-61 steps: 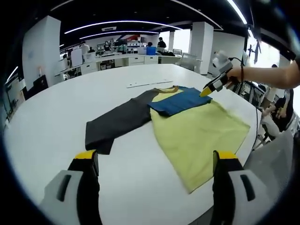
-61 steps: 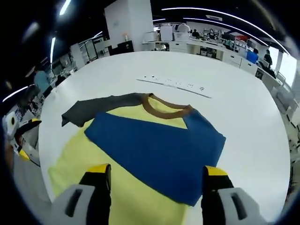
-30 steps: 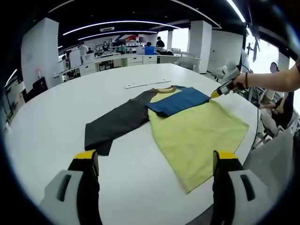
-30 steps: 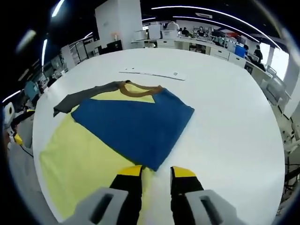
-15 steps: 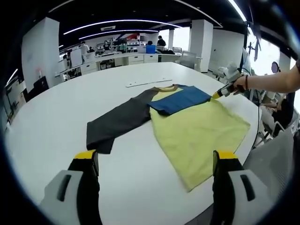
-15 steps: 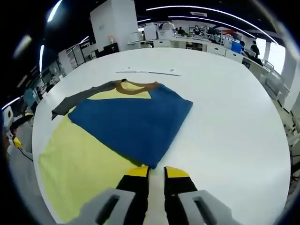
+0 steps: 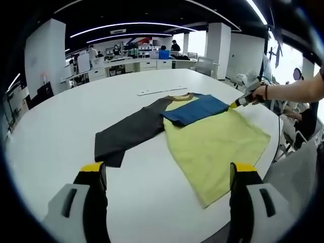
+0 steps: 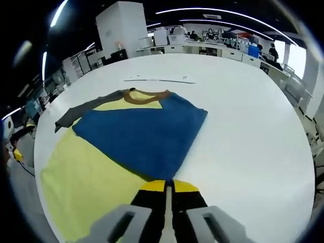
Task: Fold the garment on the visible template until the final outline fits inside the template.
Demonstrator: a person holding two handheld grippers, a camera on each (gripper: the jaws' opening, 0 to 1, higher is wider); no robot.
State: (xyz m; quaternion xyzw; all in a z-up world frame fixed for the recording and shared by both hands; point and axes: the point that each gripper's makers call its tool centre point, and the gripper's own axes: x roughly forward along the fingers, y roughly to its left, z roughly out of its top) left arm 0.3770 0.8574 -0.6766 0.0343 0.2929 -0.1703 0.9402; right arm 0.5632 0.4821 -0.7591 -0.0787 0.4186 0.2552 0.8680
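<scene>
Shirt [image 7: 202, 134]: centre frame, flat on white tabletop [image 7: 61, 126], blue sleeve [image 8: 142, 134] folded over yellow body; soft, light, likely best taken at edges. Right hand-held gripper [image 8: 165, 188] pinched closed at sleeve's lower corner. Left hand-held gripper [image 7: 167, 174] wide apart, holding nothing, bottom of frame.

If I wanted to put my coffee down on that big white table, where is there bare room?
Bare table lies wide open left of the grey sleeve and beyond the collar; also right of the blue sleeve. The near edge by the yellow body is crowded, with the tongs there.
</scene>
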